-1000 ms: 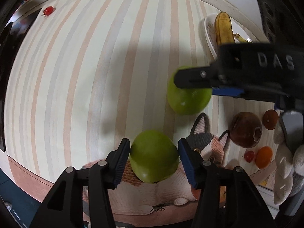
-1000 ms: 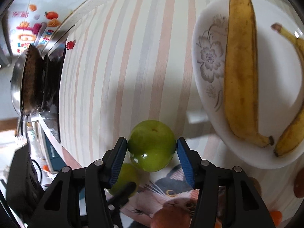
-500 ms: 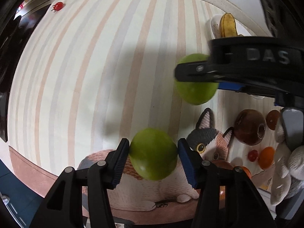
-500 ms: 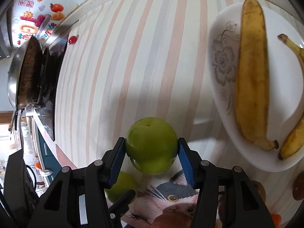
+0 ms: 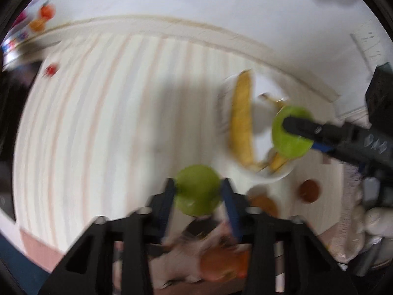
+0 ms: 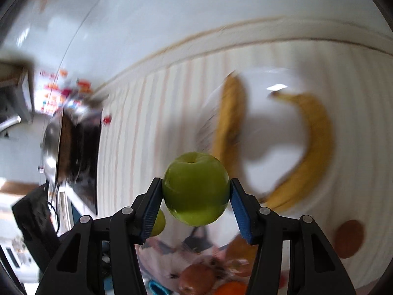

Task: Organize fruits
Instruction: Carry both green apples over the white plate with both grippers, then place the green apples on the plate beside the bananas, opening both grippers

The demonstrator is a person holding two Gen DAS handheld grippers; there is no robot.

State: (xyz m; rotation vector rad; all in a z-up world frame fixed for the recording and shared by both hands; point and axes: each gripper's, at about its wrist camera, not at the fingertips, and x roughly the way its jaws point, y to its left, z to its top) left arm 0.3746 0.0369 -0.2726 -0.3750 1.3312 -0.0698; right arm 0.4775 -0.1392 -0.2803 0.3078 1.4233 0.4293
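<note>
My left gripper [image 5: 198,191] is shut on a green apple [image 5: 198,193] and holds it above the striped tablecloth, near the white plate [image 5: 267,177] with two bananas [image 5: 242,120]. My right gripper [image 6: 196,193] is shut on a second green apple [image 6: 195,188], held in the air before the plate [image 6: 267,132] and its bananas [image 6: 304,152]. In the left wrist view the right gripper [image 5: 294,132] and its apple [image 5: 287,142] hang over the plate's right side. Both views are blurred by motion.
Brown and orange fruits [image 5: 310,191] lie on the cloth and on a cat-print mat [image 6: 196,260] below the grippers. A pan [image 6: 52,145] on a dark stove stands at the far left. A wall runs behind the table.
Both grippers have lifted and swung with their apples toward the banana plate. The cat mat has dropped to the bottom of both views.
</note>
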